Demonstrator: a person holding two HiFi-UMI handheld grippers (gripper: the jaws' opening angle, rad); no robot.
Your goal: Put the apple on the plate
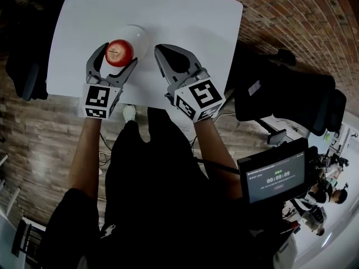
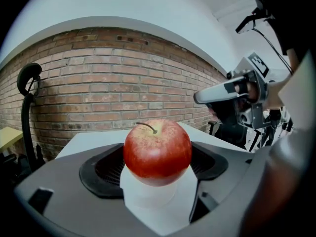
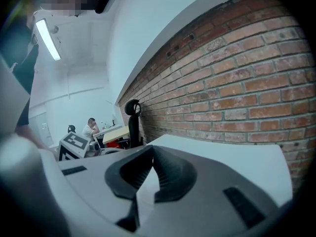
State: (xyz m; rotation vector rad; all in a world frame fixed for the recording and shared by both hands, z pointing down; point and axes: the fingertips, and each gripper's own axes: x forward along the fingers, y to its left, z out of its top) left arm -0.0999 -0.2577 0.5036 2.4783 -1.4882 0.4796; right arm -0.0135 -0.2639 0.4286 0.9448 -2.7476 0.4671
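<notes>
Where the round, glossy red apple [image 1: 119, 53] with its brown stem shows, upper centre of the head view, the left gripper [image 1: 120, 55] pinches it beside a white round plate [image 1: 141, 36]; the right gripper [image 1: 161, 51] is pressed together, empty; lower right, a screen [image 1: 277, 178] reads 00:00:09

A: What colour is the apple [image 1: 119, 52]?
B: Red with yellowish speckles. The plate [image 1: 140, 35] and bench [image 1: 185, 15] are white.
A: And the left claw [image 1: 119, 55] and right claw [image 1: 158, 47]?
B: Grey with black pads. The marker cubes [image 1: 101, 101] have black-and-white squares. The brick wall [image 2: 123, 78] is reddish-brown.
</notes>
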